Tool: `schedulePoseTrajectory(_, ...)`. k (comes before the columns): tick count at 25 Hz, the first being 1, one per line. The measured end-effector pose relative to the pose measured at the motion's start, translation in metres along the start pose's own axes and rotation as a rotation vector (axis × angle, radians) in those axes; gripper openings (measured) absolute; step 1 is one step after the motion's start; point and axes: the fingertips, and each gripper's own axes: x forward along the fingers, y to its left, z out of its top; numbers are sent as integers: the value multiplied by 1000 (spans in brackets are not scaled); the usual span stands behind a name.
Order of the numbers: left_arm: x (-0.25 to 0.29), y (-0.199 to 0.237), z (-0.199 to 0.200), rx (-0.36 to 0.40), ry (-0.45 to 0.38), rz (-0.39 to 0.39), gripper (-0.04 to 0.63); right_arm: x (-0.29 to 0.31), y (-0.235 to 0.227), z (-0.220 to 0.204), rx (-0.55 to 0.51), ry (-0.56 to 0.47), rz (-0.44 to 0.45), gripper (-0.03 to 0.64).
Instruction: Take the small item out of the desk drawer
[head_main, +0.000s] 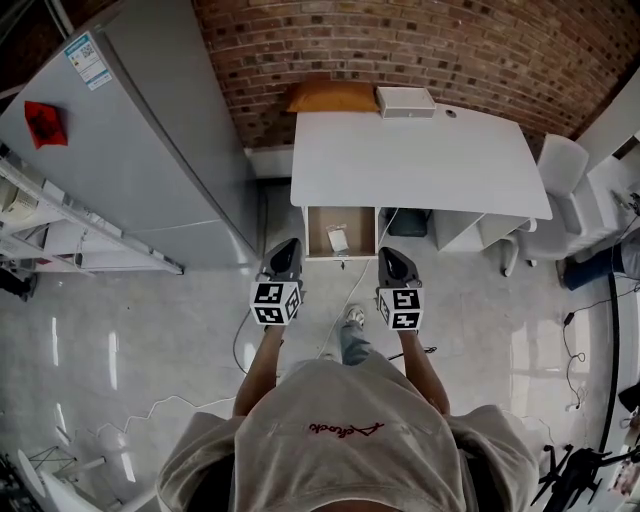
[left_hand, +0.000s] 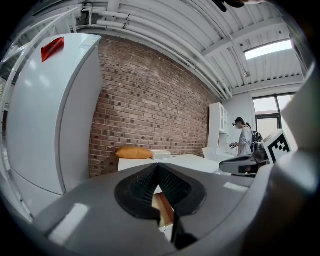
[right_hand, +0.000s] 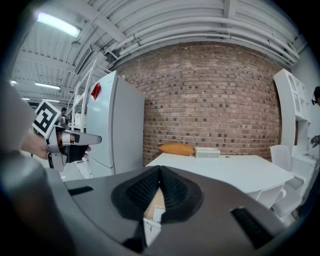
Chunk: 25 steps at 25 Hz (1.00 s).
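Observation:
The white desk (head_main: 420, 160) has its drawer (head_main: 314, 232) pulled open, wooden inside, with a small white item (head_main: 338, 240) lying in it. My left gripper (head_main: 288, 243) hovers just in front of the drawer's left corner, jaws shut and empty. My right gripper (head_main: 392, 252) is beside the drawer's right corner, also shut and empty. In the left gripper view the pads (left_hand: 157, 167) meet, and the drawer's wood (left_hand: 162, 207) shows below them. In the right gripper view the gripper (right_hand: 160, 170) is closed, with the white item (right_hand: 155, 215) visible under its tip.
A tall grey fridge (head_main: 150, 150) stands left of the desk. An orange pillow (head_main: 333, 97) and a white box (head_main: 405, 101) lie at the desk's back by the brick wall. A white chair (head_main: 560, 190) is at right, metal shelving (head_main: 50, 220) at left. A person (left_hand: 245, 137) stands far off.

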Motion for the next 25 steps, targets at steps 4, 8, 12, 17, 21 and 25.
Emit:
schedulePoseTrajectory(4,32,4,6,2,4,-3,8,22,-21,4,4,3,-2,11)
schedulePoseTrajectory(8,66,6,18,8,0,-3,8,47,-44,14,1,-3,5,11)
schedulePoseTrajectory(12,95,11,28,9,-6,10,8,74,-62,27,-7,-10,26,11)
schedulePoseTrajectory(17,129,18,42,15,-13,35,8,108,-83,42,-15,-23,55,11)
schedulePoseTrajectory(21,154,24,52,16,-22,61,8,132,-99,50,-20,-32,83,11)
schedulePoseTrajectory(25,177,28,57,15,-26,91,8,156,-114,55,-24,-39,112,11)
